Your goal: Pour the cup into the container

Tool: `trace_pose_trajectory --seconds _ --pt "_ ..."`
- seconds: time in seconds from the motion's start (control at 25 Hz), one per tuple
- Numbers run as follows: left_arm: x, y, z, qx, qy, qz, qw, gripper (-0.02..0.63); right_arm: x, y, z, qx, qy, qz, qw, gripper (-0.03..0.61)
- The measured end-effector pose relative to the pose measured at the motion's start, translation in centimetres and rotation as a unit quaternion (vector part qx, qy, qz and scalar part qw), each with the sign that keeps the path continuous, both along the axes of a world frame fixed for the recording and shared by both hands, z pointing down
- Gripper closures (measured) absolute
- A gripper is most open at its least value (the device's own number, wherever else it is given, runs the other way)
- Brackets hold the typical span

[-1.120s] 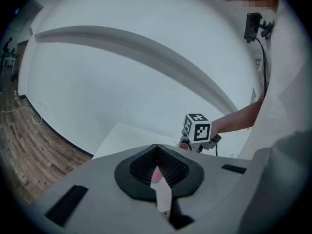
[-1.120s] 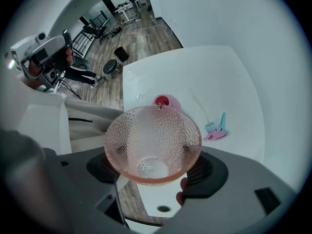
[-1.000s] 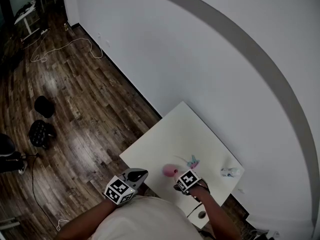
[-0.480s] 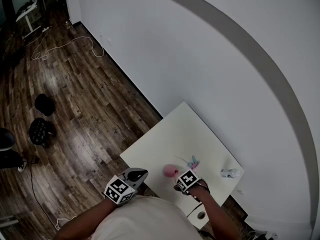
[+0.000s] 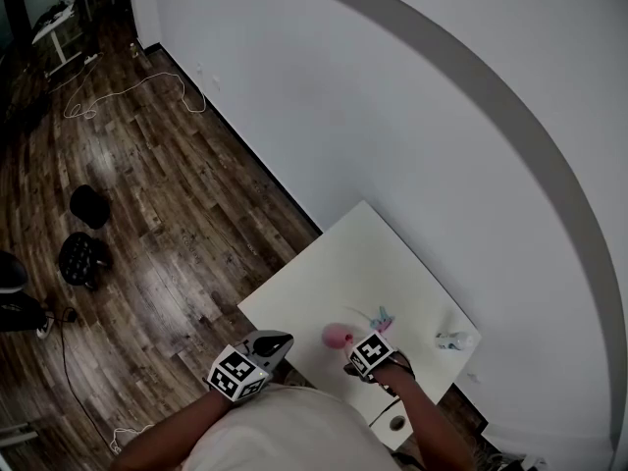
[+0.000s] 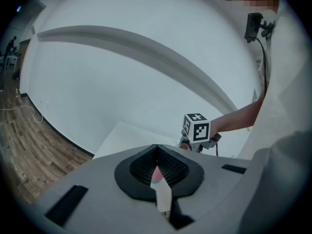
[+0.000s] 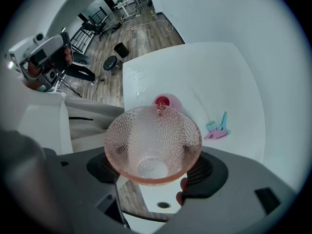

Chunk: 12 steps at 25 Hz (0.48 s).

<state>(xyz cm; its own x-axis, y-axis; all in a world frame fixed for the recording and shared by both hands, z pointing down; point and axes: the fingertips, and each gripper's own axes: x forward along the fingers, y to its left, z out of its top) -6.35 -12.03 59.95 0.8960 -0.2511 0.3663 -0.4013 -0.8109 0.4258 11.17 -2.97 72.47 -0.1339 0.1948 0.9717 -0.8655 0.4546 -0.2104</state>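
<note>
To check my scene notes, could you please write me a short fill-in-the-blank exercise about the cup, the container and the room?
1. The dimpled clear cup sits between the fingers of the ____ gripper.
2. Just past the cup's rim, a small ____ container stands on the table.
3. The floor beside the table is made of ____.
Missing words: right; pink; wood.
</note>
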Motion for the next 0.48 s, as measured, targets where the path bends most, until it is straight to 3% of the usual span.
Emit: trace_pose_trajectory --seconds 0.48 --pt "-0.22 0.1 -0.01 -0.001 0.002 0.001 1.0 0.603 -0.06 -0.18 -0.04 -0.007 0.004 -0.002 1.0 0.207"
